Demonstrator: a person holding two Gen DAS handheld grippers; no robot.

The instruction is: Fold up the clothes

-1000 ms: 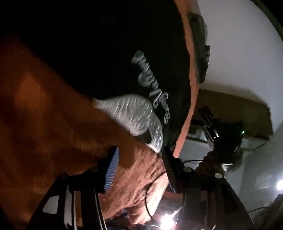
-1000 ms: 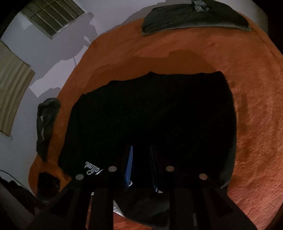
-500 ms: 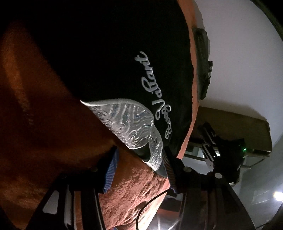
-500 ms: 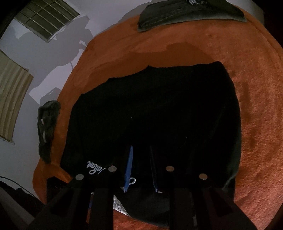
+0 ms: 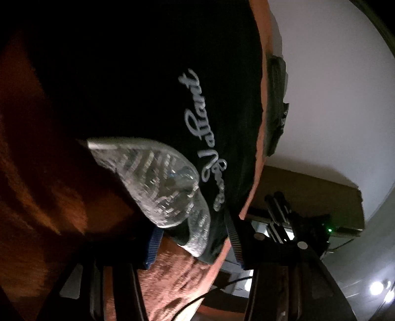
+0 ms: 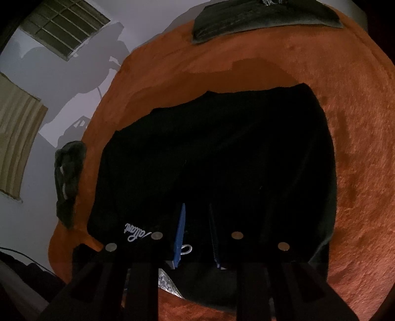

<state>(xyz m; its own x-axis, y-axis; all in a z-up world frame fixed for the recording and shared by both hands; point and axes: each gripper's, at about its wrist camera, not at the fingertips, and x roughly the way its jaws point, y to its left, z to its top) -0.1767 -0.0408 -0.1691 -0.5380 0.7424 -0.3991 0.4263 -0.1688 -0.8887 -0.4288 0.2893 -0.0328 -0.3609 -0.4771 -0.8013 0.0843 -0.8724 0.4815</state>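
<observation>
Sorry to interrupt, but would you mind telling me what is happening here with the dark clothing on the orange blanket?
A person is folding a black T-shirt spread on the orange blanket, with a two-finger tool in each hand. The right tool is nearly shut over the shirt's near edge; whether it pinches the fabric cannot be told. The left tool is closing around the corner with the silver print, which lies between its fingers. Other dark garments lie at the blanket's far edge.

left wrist low, close, right wrist overhead, both on black shirt [image 5: 138, 81]
</observation>
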